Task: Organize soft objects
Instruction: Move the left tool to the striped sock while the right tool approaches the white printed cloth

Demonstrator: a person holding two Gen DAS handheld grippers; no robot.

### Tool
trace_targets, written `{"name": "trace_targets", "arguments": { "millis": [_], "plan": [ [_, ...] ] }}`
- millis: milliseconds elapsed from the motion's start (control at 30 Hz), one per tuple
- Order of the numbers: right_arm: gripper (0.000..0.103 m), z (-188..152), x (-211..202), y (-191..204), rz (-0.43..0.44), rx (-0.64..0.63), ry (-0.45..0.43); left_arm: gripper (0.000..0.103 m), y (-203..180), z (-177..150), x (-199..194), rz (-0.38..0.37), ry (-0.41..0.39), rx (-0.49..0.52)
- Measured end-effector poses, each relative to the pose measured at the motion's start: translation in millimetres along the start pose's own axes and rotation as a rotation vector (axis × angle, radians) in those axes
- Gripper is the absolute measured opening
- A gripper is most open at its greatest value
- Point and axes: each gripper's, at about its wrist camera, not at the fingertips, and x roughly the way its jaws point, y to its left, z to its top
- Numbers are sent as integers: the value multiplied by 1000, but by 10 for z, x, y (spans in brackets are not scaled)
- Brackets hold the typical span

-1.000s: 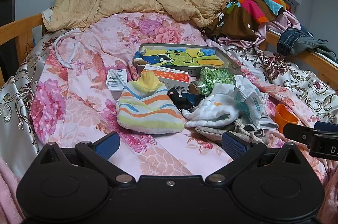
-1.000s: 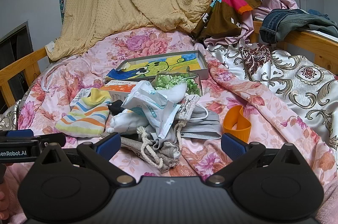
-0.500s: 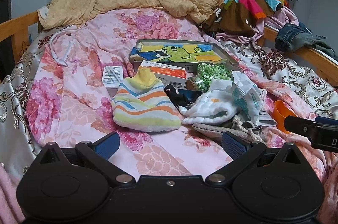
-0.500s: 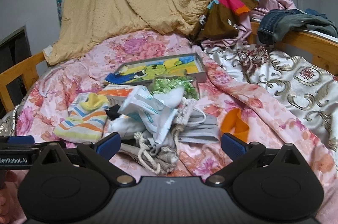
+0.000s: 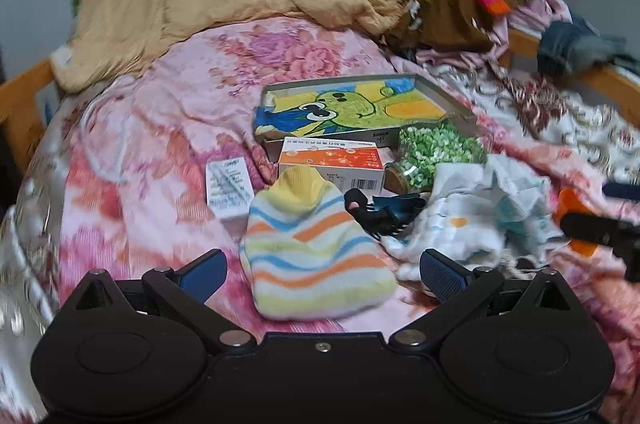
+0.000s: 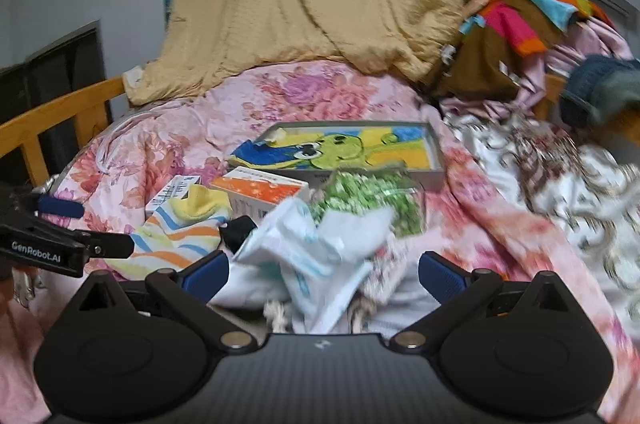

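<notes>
A striped sock [image 5: 316, 248] in yellow, blue and orange lies on the pink floral bedspread [image 5: 152, 143], right between the fingers of my left gripper [image 5: 322, 274], which is open and empty. A white cloth [image 5: 452, 232] and a crumpled white packet [image 6: 316, 252] lie to its right in a pile. My right gripper [image 6: 323, 274] is open over that pile, with the packet between its fingers. The sock [image 6: 180, 236] shows at the left in the right wrist view, beside the left gripper's finger [image 6: 64, 244].
A cartoon picture tray [image 5: 360, 107], an orange-and-white box [image 5: 332, 163], a small white box [image 5: 230, 189], a jar of green bits [image 5: 436, 151], a black clip [image 5: 380, 212] and an orange item [image 5: 572, 207] surround the pile. Piled blankets and clothes stand behind. Wooden rails [image 6: 56, 127] edge the bed.
Both grippers have moved forward and down toward the bed. The sock now sits between the left fingers and the white packet between the right fingers. Both stay open.
</notes>
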Motion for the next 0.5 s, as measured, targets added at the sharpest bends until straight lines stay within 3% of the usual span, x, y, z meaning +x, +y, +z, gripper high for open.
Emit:
{"name": "trace_targets", "arguments": {
  "millis": [133,500],
  "plan": [
    [103,52,211,16,46,-71,10,102,30,92,239,-16,25,55],
    [101,2,500,-6,98,-78,12,102,89,34,748,-74,153,21]
  ]
}}
